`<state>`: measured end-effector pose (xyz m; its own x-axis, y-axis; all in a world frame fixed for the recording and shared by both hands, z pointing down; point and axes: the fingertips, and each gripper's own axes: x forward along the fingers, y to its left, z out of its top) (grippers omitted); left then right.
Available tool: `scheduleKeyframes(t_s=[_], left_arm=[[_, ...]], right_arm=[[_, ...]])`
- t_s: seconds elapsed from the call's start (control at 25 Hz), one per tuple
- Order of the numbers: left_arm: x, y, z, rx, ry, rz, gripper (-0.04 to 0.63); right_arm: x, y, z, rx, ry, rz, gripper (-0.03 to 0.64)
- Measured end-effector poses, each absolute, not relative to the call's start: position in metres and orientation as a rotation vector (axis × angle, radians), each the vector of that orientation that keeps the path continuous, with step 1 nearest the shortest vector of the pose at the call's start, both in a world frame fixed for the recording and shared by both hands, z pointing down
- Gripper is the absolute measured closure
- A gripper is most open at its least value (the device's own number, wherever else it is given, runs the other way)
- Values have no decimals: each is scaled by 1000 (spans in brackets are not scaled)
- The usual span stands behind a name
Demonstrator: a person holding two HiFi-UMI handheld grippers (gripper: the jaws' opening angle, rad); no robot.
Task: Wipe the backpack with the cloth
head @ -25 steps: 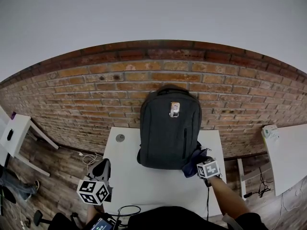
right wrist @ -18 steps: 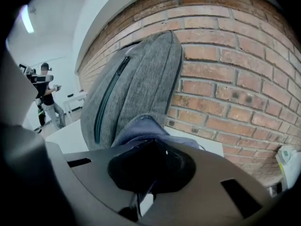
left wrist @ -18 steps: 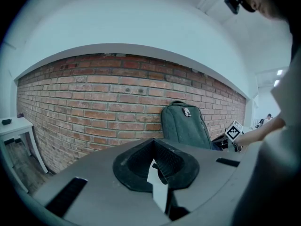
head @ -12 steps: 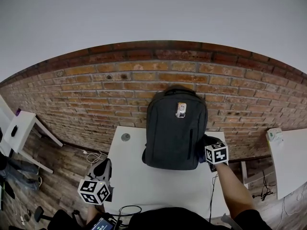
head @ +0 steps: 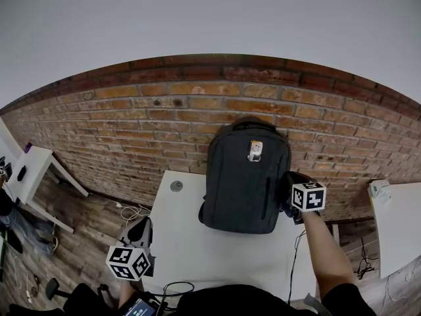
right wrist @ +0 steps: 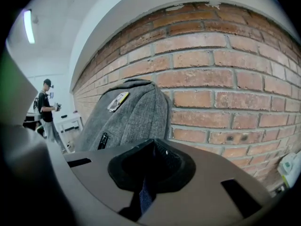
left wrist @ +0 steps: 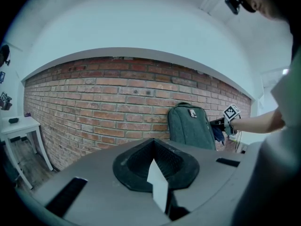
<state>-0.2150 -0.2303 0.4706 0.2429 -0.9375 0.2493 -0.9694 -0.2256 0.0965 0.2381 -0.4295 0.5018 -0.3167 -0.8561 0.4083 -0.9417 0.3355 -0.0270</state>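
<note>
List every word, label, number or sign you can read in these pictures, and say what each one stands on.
No text here is legible.
The patch on the backpack: print too small to read.
The left marker cube and right marker cube: black-and-white square patterns, no letters or numbers.
The device screen at the head view's lower edge: too small to read.
The blue cloth: no print visible.

Left gripper (head: 139, 231): black, with its left cube (head: 128, 263) white and printed with black square markers. Right gripper (head: 295, 179): same build, right cube (head: 308, 197) alike. Close up, the grey housing (right wrist: 197, 182) is smooth with rectangular slots, and a black collar (right wrist: 151, 169) rings the jaws. A thin black cable (head: 293, 263) runs by the right forearm. Dark top with a short sleeve (head: 342, 300).
</note>
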Motion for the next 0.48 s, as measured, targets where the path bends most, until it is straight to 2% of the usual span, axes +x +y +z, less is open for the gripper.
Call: scheduleKeyframes(t_s=[0.48], left_arm=[[-215, -232, 468, 2294, -1792, 196, 598]], right_arm=[[215, -460, 408, 1644, -2461, 231, 607]])
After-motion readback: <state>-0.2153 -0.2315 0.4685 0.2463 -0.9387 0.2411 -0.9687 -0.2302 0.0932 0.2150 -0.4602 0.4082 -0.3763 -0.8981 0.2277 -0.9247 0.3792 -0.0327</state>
